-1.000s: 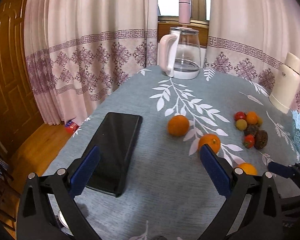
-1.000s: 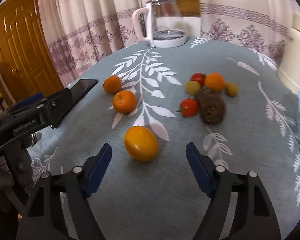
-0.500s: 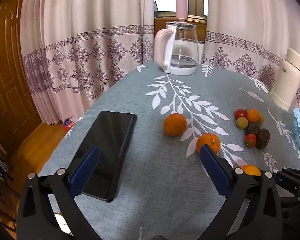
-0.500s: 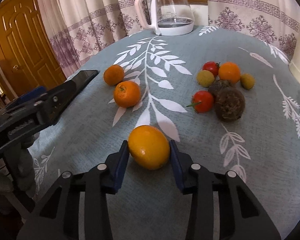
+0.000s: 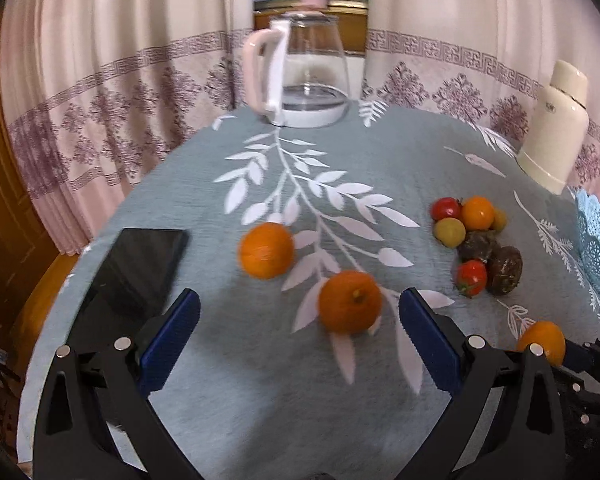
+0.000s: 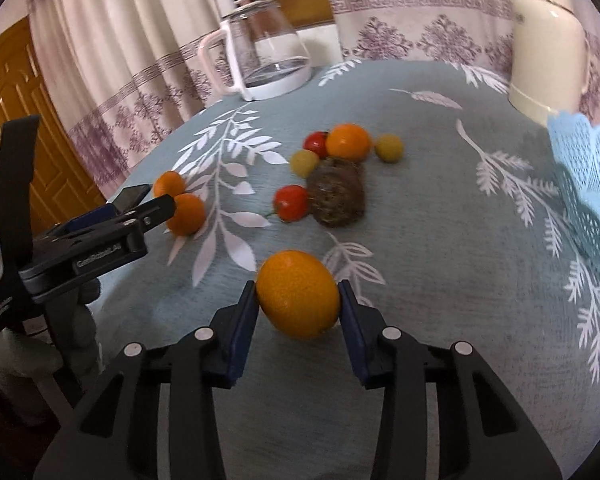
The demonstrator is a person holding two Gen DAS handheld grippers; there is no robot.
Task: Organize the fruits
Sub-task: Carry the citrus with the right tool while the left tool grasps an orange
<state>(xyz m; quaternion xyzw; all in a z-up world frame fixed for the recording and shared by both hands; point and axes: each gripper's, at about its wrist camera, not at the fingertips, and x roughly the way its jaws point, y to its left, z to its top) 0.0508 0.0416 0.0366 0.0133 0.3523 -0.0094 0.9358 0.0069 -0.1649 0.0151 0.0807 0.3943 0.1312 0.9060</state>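
Two claws: the right claw (image 6: 299, 307) is clamped on an orange (image 6: 298, 294), the left claw (image 5: 299, 328) is held apart over the counter (image 5: 260, 380).

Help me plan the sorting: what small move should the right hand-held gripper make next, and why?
Probably lift the orange and carry it toward the blue basket: the right hand-held gripper already has both pads pressed on it, and the basket sits nearby.

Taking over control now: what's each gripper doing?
Left gripper: open, holding nothing.
Right gripper: shut on the large orange fruit.
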